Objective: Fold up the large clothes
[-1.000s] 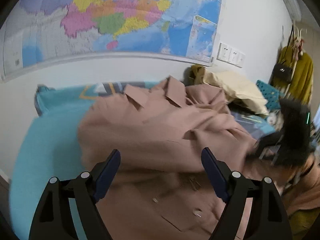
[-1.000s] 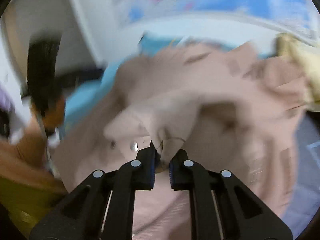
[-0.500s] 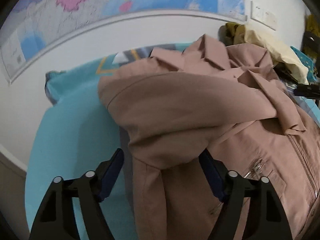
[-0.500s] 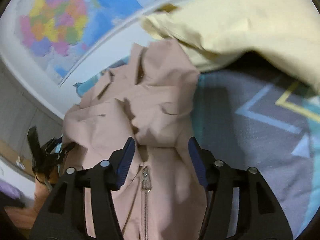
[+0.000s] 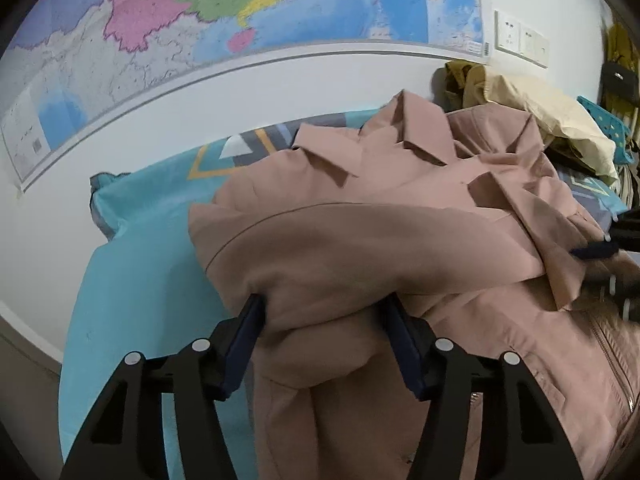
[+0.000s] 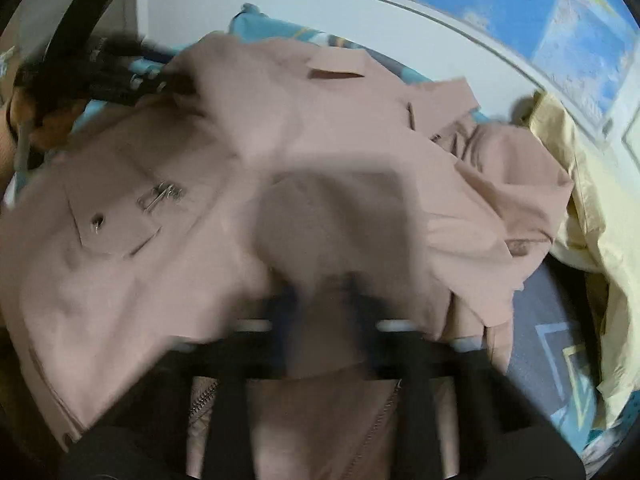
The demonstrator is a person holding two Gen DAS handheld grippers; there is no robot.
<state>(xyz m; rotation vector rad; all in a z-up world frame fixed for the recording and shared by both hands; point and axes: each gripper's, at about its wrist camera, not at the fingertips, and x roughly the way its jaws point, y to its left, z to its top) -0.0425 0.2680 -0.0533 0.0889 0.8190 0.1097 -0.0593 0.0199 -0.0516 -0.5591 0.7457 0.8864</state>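
Note:
A large dusty-pink jacket lies crumpled on the bed, collar toward the wall, its zipper at the right. My left gripper is at the jacket's left side. Its jaws are closing around a thick rolled fold that bulges between the blue pads and drapes over their tips. In the right wrist view the jacket fills the frame and my right gripper is badly blurred. It looks shut on a strip of pink cloth. The left wrist view shows the right gripper at a lapel flap.
A teal patterned bedsheet lies under the jacket, against a white wall with a big map and wall sockets. A pale yellow garment is heaped at the bed's right end. Clothes hang at the far right.
My left gripper came down onto the jacket's left fold and its jaws narrowed. My right gripper dropped its first fold, opened near the collar, then swung back and closed in a blur.

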